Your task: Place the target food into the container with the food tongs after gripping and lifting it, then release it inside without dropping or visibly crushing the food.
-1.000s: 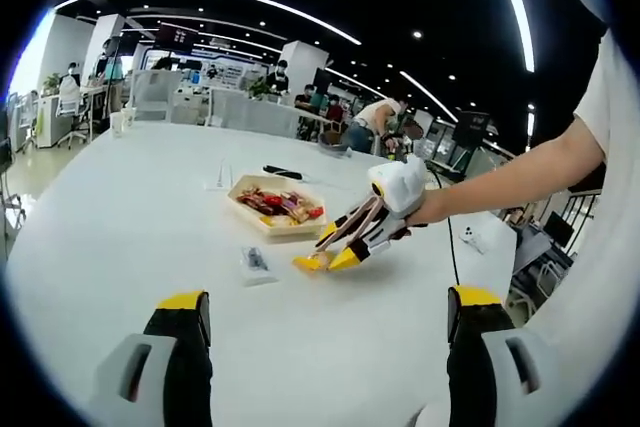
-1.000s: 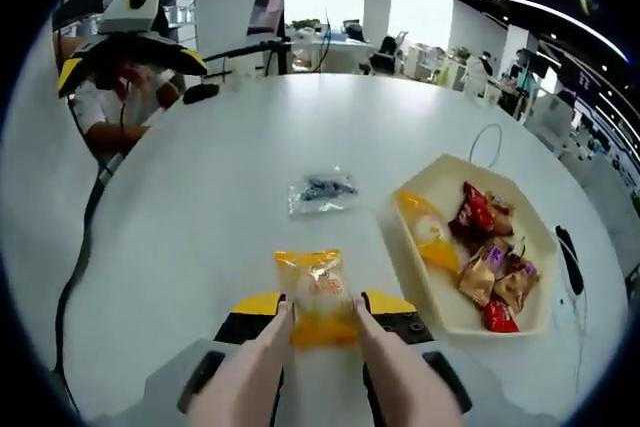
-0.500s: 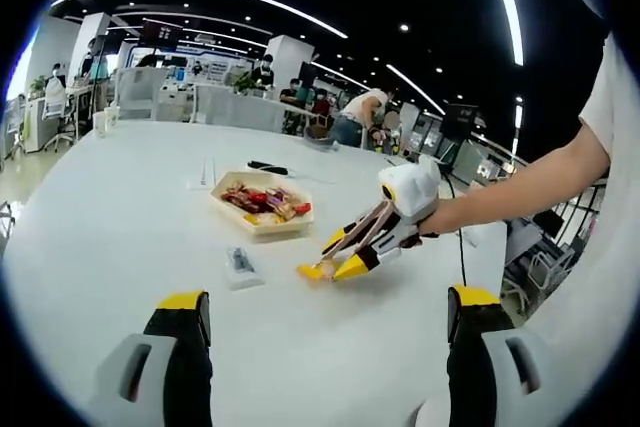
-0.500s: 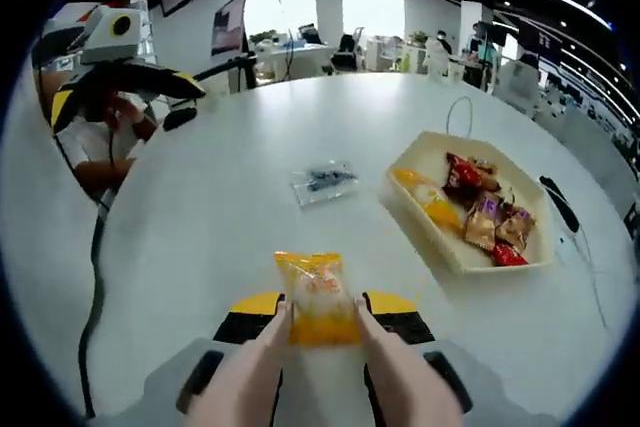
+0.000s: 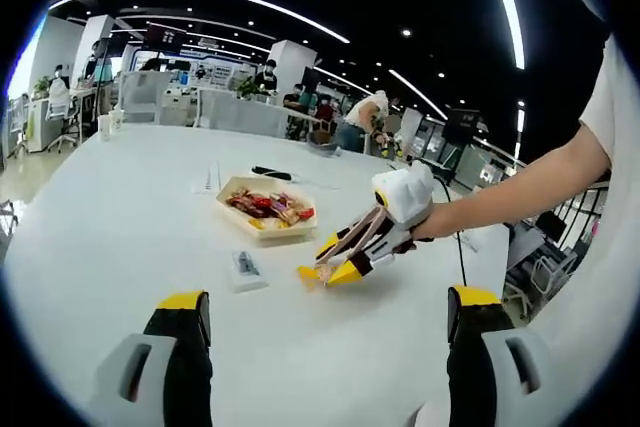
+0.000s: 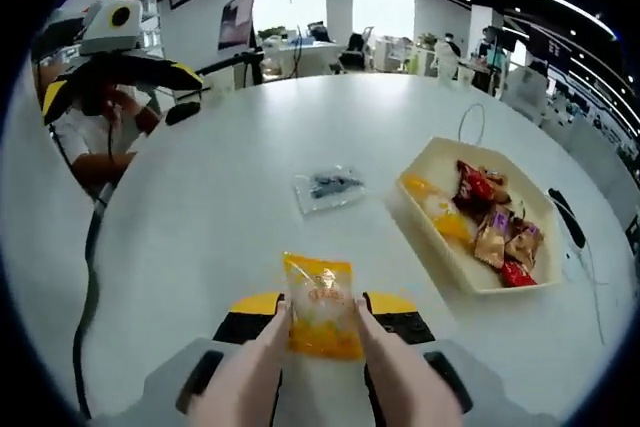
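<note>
A yellow snack packet (image 6: 322,319) is pinched between the two beige tong arms (image 6: 262,347) that run along my right gripper's (image 6: 322,305) jaws, just above the white table. The right gripper is shut on it. The cream tray (image 6: 432,247), with several wrapped snacks inside, lies ahead to the right. In the left gripper view, the right gripper (image 5: 338,269) carries the packet (image 5: 309,273) just short of the tray (image 5: 238,219). My left gripper (image 5: 330,299) is open with nothing between its jaws, and it hangs at the top left (image 6: 115,82) of the right gripper view.
A small clear bag with dark contents (image 6: 328,187) lies on the table left of the tray. A black pen-like object (image 6: 566,232) rests beyond the tray. A dark cable (image 6: 90,247) trails along the table's left side. People and desks fill the background.
My right gripper has carried the packet slightly closer to the tray, and the packet now sits a bit tilted in the tongs. The left gripper stays open.
</note>
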{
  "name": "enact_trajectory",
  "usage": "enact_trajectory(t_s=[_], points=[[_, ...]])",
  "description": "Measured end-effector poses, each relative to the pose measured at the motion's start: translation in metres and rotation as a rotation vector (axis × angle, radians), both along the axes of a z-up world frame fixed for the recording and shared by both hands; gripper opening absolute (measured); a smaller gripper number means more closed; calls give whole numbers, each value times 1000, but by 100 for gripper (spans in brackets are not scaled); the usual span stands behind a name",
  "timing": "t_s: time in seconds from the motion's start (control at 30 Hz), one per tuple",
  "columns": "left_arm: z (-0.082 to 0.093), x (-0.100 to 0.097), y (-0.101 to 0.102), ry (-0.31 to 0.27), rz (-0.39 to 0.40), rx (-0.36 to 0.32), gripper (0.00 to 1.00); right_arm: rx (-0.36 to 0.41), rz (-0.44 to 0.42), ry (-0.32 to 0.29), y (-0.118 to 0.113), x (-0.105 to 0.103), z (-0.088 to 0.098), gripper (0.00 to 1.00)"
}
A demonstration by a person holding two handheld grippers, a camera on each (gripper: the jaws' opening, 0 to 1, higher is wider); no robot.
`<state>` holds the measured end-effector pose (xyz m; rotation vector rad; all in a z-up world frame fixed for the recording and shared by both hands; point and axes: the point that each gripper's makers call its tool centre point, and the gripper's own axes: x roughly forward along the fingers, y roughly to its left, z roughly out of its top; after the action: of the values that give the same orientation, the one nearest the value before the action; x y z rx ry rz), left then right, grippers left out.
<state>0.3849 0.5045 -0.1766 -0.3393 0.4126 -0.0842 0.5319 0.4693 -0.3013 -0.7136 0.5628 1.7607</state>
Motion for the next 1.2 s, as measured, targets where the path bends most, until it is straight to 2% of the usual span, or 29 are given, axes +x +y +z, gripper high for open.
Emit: enact_trajectory(t_s=[0.03, 0.2, 0.33, 0.43, 0.63, 0.77, 0.9, 0.93, 1.0, 1.2], points=[[0, -1, 1, 1, 4, 0, 99, 41, 5, -8, 3, 0, 4, 31], [-3, -3, 1, 7, 18, -8, 99, 54, -4, 2, -1, 0, 5, 31], [-4, 1, -3, 3, 14, -13, 99, 29, -48, 20, -1, 1, 4, 30], [-5, 8, -9, -4, 3, -19, 99, 23, -48, 7, -1, 0, 4, 30], [1, 16, -18, -30, -11, -36, 99, 14, -110, 12, 0, 3, 3, 26], [0, 14, -21, -29, -10, -32, 99, -15, -142, 11, 2, 8, 1, 23], [-1, 10, -21, -24, -6, -31, 99, -11, -175, 23, 1, 12, -1, 21], [0, 9, -21, -23, -3, -30, 99, 3, -223, 50, 2, 15, -1, 21], [0, 8, -20, -22, 0, -31, 99, 11, -258, 83, 1, 16, -1, 20], [1, 10, -23, -22, -8, -29, 99, 8, -259, 62, 2, 15, -2, 20]])
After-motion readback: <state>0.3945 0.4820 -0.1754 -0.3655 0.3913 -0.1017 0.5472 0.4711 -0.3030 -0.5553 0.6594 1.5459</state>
